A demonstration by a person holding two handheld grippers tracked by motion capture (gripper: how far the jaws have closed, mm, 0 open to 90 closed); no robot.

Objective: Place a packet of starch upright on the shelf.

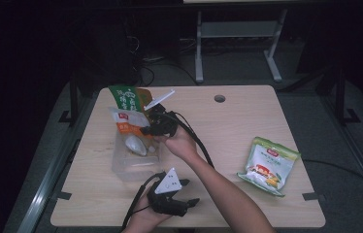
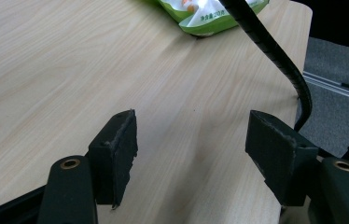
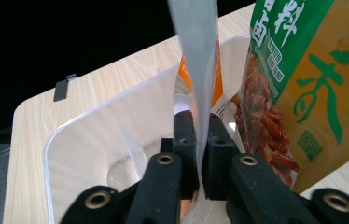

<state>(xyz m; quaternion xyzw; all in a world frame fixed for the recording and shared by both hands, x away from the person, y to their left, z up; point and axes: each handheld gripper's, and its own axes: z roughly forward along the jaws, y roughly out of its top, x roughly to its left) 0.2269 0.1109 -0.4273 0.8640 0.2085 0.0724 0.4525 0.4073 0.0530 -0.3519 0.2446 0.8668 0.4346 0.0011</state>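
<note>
A clear plastic bin (image 1: 121, 167) stands left of the table's middle. A green and orange snack bag (image 1: 130, 98) leans at its far end, and a white and orange bag (image 1: 127, 120) stands in front of it. My right gripper (image 1: 146, 131) reaches over the bin and is shut on that white and orange bag. In the right gripper view, the right gripper (image 3: 199, 122) pinches the bag's thin silvery edge (image 3: 198, 56) above the bin (image 3: 84, 140), beside the green and orange bag (image 3: 312, 93). My left gripper (image 1: 190, 192) rests open near the front edge. In its own view, the left gripper (image 2: 191, 135) holds nothing.
A green snack bag (image 1: 268, 165) lies flat on the right part of the table, and its edge (image 2: 205, 14) shows beyond the left gripper. A black cable (image 2: 275, 51) trails over the table edge. A round hole (image 1: 220, 98) sits near the table's far edge.
</note>
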